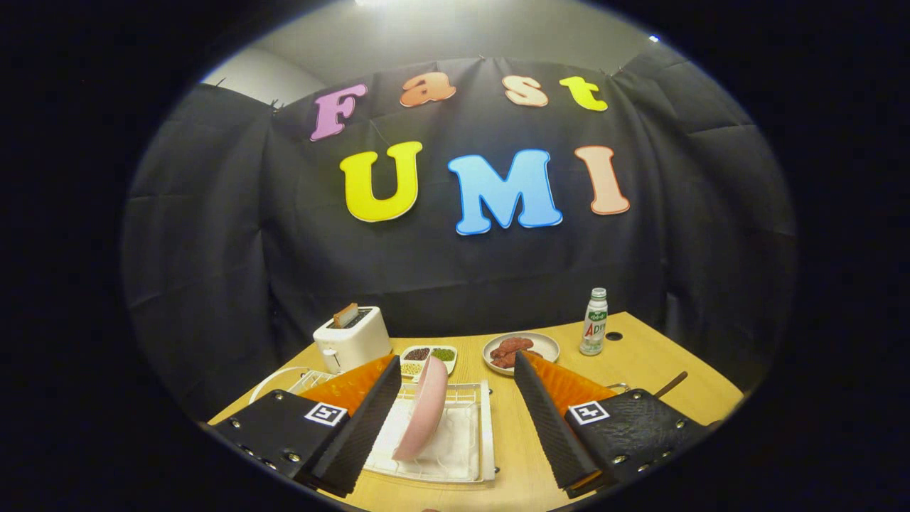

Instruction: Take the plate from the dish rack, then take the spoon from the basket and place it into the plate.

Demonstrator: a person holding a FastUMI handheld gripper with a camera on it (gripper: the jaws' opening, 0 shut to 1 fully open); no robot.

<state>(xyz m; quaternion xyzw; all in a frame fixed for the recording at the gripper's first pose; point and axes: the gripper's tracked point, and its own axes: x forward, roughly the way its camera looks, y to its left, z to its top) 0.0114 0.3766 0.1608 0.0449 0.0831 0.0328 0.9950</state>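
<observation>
Far L: curved white wire edge of dish rack (455, 427) pokes out past L finger. Rack is a white tray w/ wire frame, sits near table's front edge, its R rim just L of bare wood strip.

Toaster (352, 340), white, stands behind rack toward back-L corner of table (661, 370), w/ a slice of toast (346, 314) sticking up from slot. Booth wall close behind it.

Gripper (455, 419) spread wide, holding nothing. L finger pad (359, 427) overlaps rack's L side in view; contact w/ plate can't tell, looks just apart.

Plate (424, 418), pink, stands on edge in rack, tilted, leaning L at bottom, between the fingers but nearer the L one. Top rim reaches up near the small tray behind.

Small white tray (429, 358) w/ compartments of dark, green and pale grains sits just behind rack, R of toaster.

Open wood runs between rack's R rim and R finger pad (551, 419); room there for moving.

Round dish (521, 350) w/ reddish-brown food pieces lies beyond R fingertip, mid-table.

Bottle (593, 322), white w/ green label, upright just R of dish, near back edge. Small dark hole in tabletop just R of it.

R of R finger: a dark handle (672, 385) sticks out at an angle; what it belongs to is hidden. Bare wood out to table's R corner.
</observation>
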